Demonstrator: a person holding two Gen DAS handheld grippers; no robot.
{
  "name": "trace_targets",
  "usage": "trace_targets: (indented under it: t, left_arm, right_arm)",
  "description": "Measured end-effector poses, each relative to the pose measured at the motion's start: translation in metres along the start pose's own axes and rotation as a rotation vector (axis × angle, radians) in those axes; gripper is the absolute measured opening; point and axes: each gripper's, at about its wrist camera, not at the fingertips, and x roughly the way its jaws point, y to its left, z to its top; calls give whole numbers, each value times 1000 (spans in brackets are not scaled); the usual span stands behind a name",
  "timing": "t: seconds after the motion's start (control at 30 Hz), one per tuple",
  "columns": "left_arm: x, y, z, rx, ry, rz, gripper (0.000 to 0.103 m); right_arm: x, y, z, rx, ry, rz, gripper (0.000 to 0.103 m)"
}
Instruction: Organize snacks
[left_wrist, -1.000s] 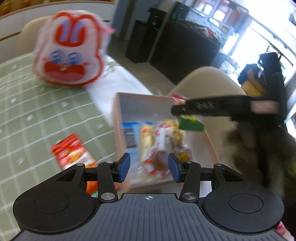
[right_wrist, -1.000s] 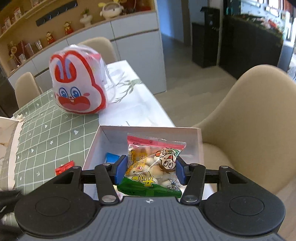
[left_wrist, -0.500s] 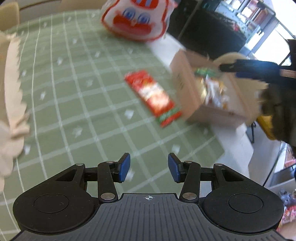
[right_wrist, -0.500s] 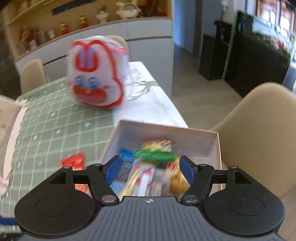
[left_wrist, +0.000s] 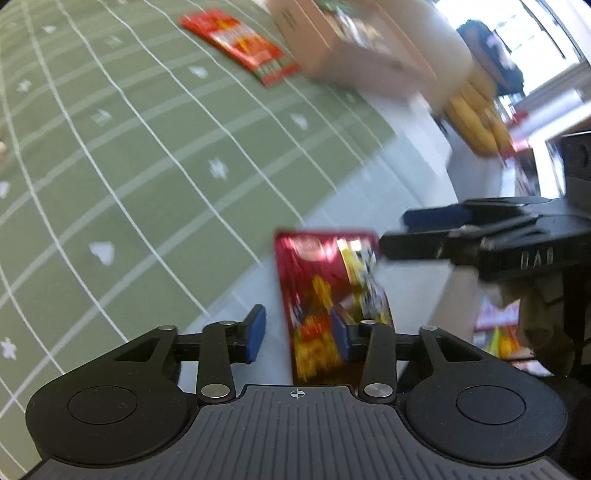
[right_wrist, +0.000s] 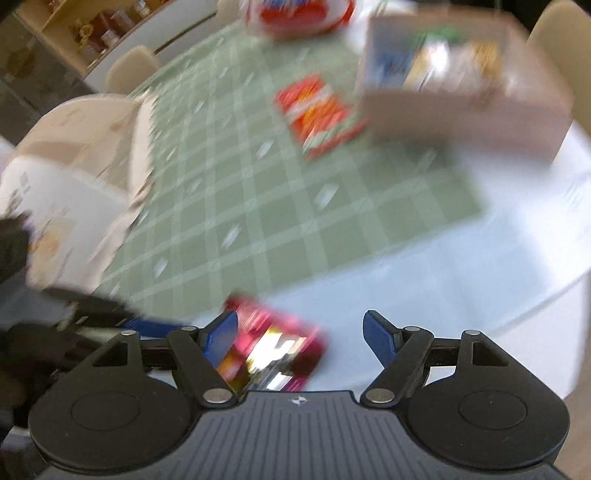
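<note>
A shiny magenta snack packet (left_wrist: 325, 280) lies on the white table near its front edge. My left gripper (left_wrist: 298, 334) hangs just over it. Its jaws are closing with the packet between them, and the pads do not press on it. In the right wrist view the same packet (right_wrist: 273, 347) sits low between the fingers of my right gripper (right_wrist: 299, 328), whose jaws are opening and hold nothing. My right gripper (left_wrist: 424, 232) also reaches in from the right in the left wrist view. A red packet (right_wrist: 317, 114) lies on the green cloth beside the cardboard box (right_wrist: 461, 107) of snacks.
A red and white rabbit-face bag (right_wrist: 295, 11) stands at the far end of the green checked cloth (right_wrist: 258, 192). A white torn paper bag (right_wrist: 74, 166) stands at the left. Beige chairs (right_wrist: 129, 70) ring the table. The table edge (right_wrist: 517, 302) curves close on the right.
Both grippers swung from the box down to the near table edge. The right one let its green-edged snack bag go into the box and opened wider. The left jaws narrowed over the magenta packet.
</note>
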Motion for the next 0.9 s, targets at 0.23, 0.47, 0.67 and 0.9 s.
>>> trace_targets:
  t: [0.23,0.47,0.67,0.9]
  left_arm:
    - [19,-10,-2,29,20,-69,35]
    - [37,-26,26,5,-63,-95,35]
    - [3,-18,39,-51,-261,55,35]
    - [-36,28,37,-277,-413,176,35]
  right_arm:
    - [17,3,-25,85,48,5,53]
    - [3,-23,-12,132,-24,-58,54]
    - [-6,-1,35,-76,-165,-200,54]
    - [31,46,107,-232,-201,-145,54]
